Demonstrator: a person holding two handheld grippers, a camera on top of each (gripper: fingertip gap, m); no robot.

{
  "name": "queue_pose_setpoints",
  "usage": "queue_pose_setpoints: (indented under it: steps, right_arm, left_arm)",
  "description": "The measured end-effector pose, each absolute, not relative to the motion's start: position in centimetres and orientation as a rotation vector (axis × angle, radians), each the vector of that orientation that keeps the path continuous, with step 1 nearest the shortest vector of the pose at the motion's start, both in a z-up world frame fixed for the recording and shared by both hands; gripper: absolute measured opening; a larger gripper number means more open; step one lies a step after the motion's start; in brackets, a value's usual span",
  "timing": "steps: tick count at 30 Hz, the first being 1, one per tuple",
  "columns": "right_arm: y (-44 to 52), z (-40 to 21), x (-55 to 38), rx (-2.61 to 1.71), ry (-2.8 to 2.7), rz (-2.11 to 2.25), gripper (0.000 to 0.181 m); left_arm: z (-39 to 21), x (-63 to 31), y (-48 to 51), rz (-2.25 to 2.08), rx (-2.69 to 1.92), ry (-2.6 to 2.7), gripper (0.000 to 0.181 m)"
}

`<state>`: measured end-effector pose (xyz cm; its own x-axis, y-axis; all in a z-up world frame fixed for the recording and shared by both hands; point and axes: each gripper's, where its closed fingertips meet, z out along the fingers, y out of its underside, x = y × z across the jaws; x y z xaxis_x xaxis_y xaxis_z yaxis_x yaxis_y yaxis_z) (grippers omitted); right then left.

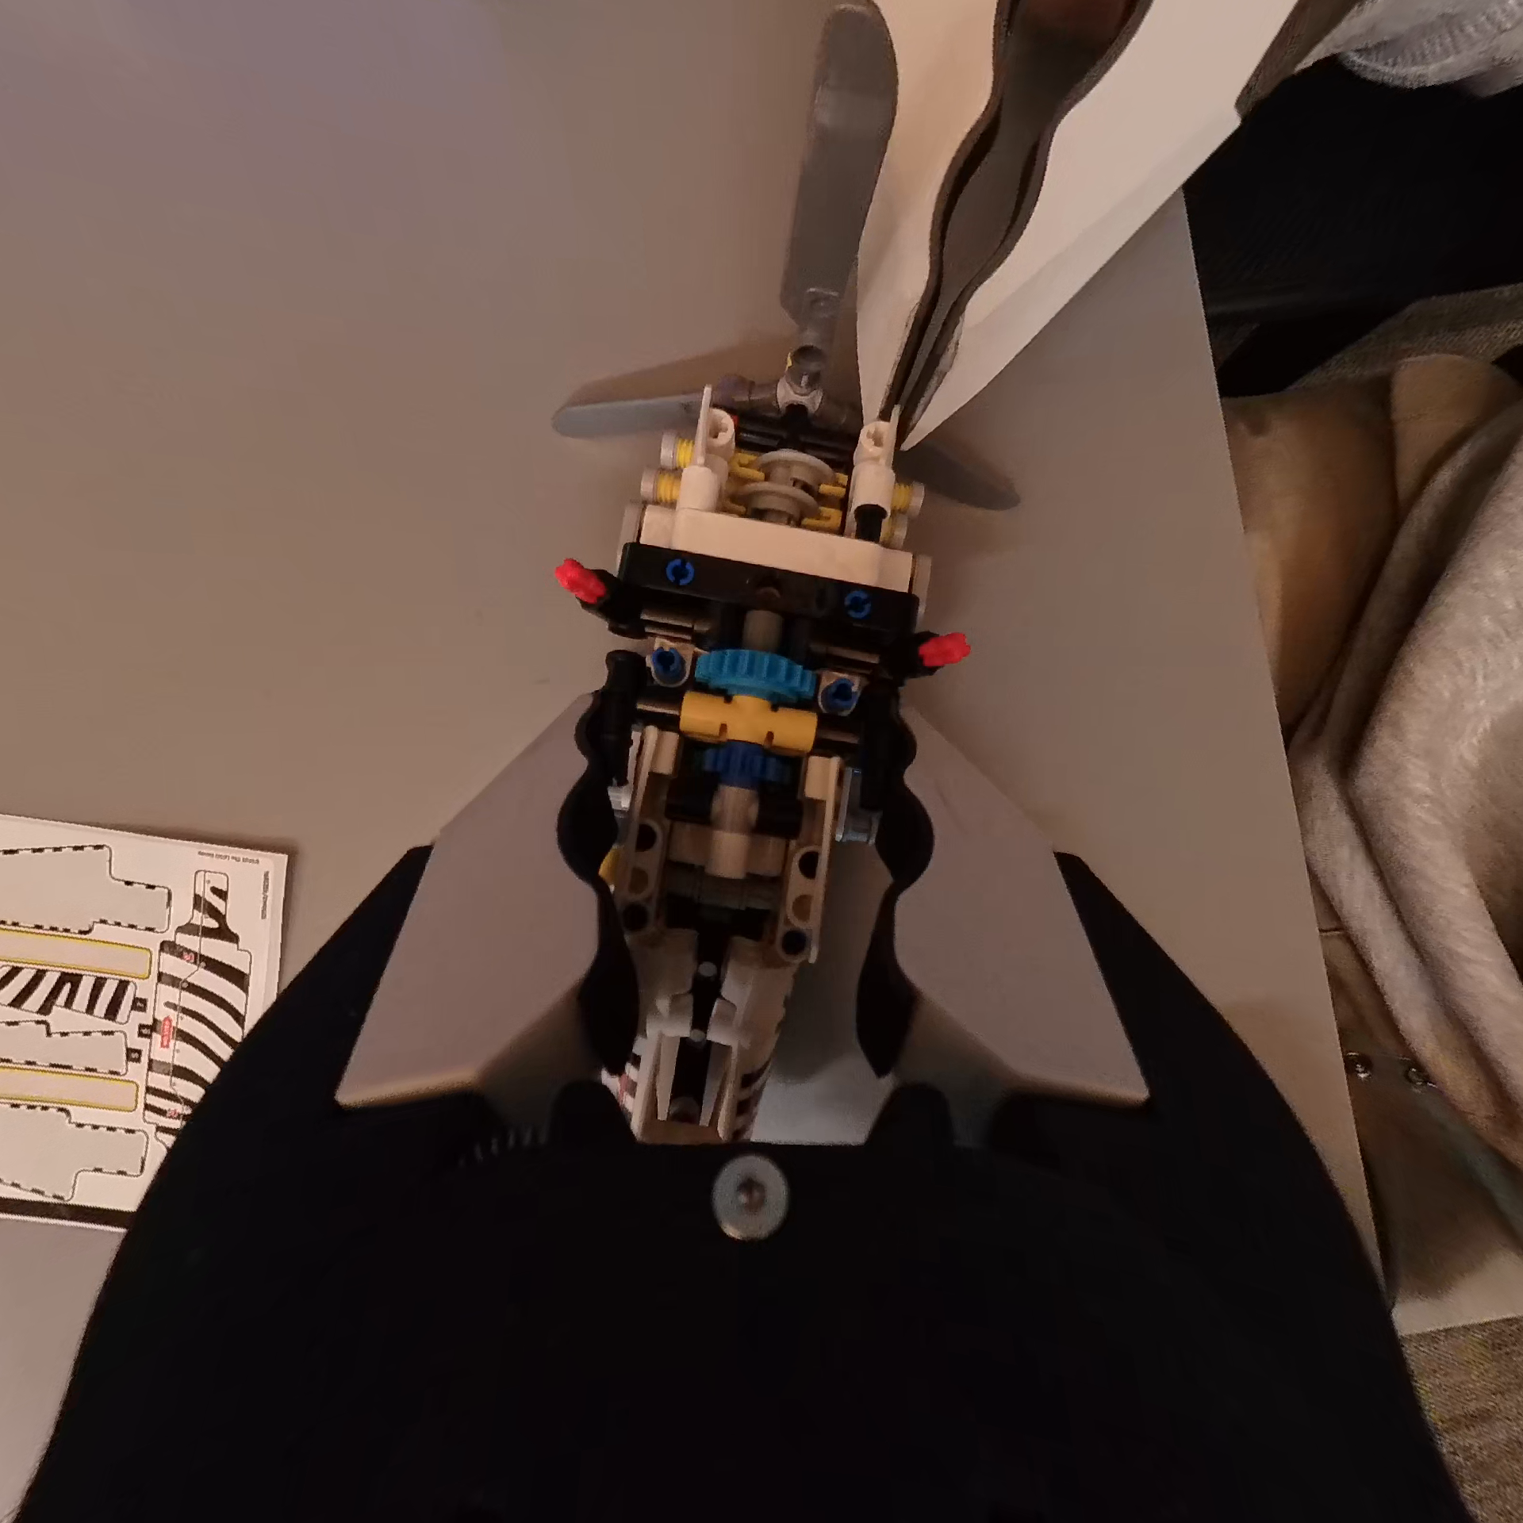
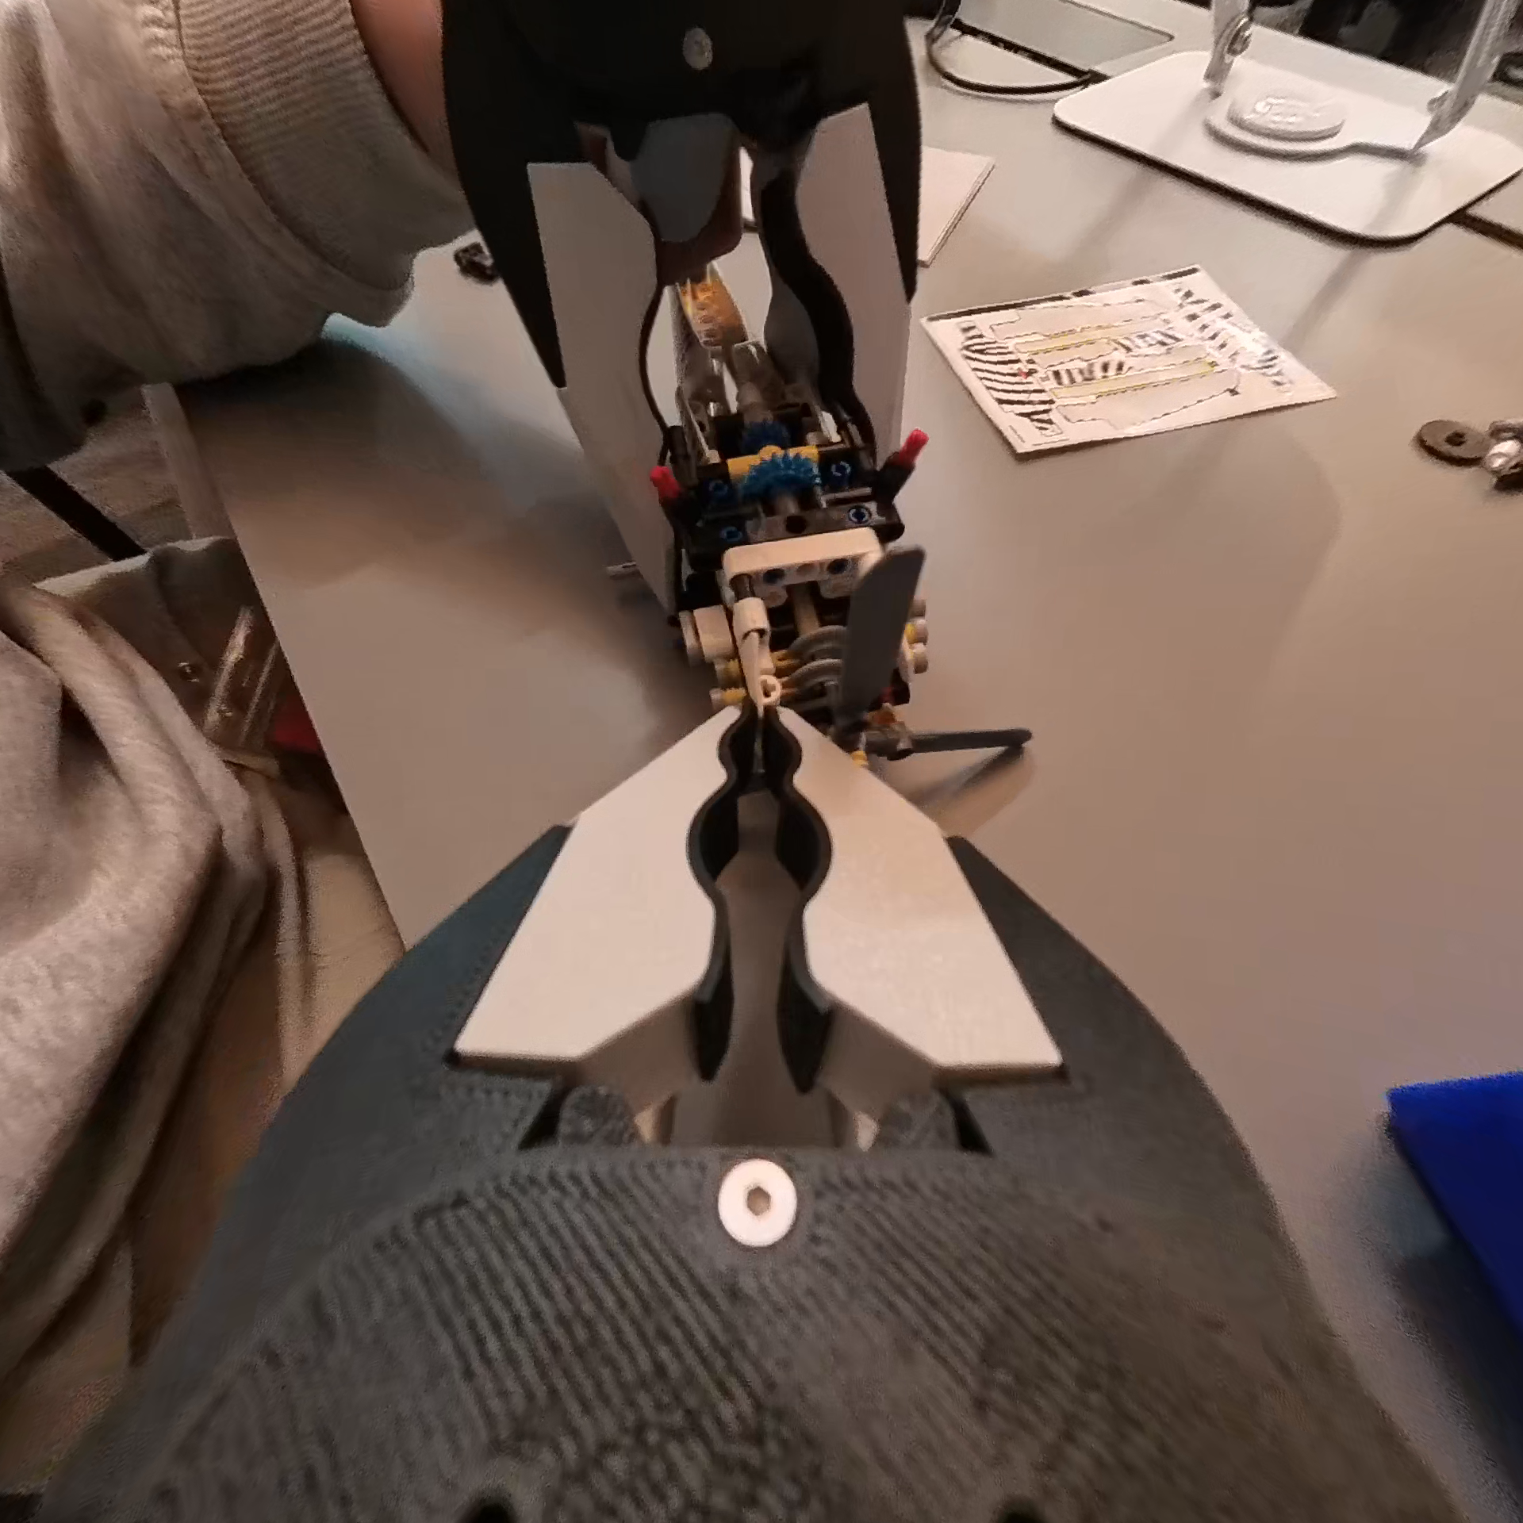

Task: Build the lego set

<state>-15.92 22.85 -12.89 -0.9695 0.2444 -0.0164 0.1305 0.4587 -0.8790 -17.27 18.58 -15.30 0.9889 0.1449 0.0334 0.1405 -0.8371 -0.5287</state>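
1. Left wrist view: my left gripper is clamped on the Lego model, its black wavy pads pressed against both sides of the rear body. The model lies lengthwise between the fingers and points away from the camera over the grey table.
2. In the same view I see a light blue gear above a yellow connector, red pins sticking out on either side, and a grey rotor at the far end with one long blade running up the frame.
3. The right gripper enters from the upper right, its tips nearly together beside a small white link at the model's front; I cannot tell from here whether it grips it.
4. A sticker sheet with zebra stripes lies flat at the left, well apart from the model.
5. Right wrist view: my right gripper is narrowed almost to closed, the tips meeting on the end of the white link that juts from the model.
6. Beyond it, the left gripper holds the model from the far side, nose down on the table.
7. The sticker sheet lies to the right, a blue object sits at the right edge, and a sleeve fills the upper left.
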Motion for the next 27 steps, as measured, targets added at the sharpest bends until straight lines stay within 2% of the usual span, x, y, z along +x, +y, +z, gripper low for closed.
queue_pose_setpoints:
  steps: [12,16,23,27]
  right_arm:
    - [23.0,-12.8,-16.3,-0.356,-2.533,1.534,0.0]
    - [23.1,-12.3,-16.3,-0.327,-2.473,1.529,0.012]
    - [22.5,-10.5,-15.8,-0.296,-2.389,1.69,0.011]
    - [22.2,-11.4,-16.2,-0.258,-2.391,1.566,0.01]
  left_arm:
    - [-15.3,-17.3,18.4,0.042,-2.574,-0.205,0.062]
    - [-15.3,-17.4,18.6,0.033,-2.561,-0.213,0.062]
    - [-15.3,-17.3,18.7,0.028,-2.553,-0.222,0.062]
    - [-15.3,-17.2,18.8,0.023,-2.545,-0.222,0.062]
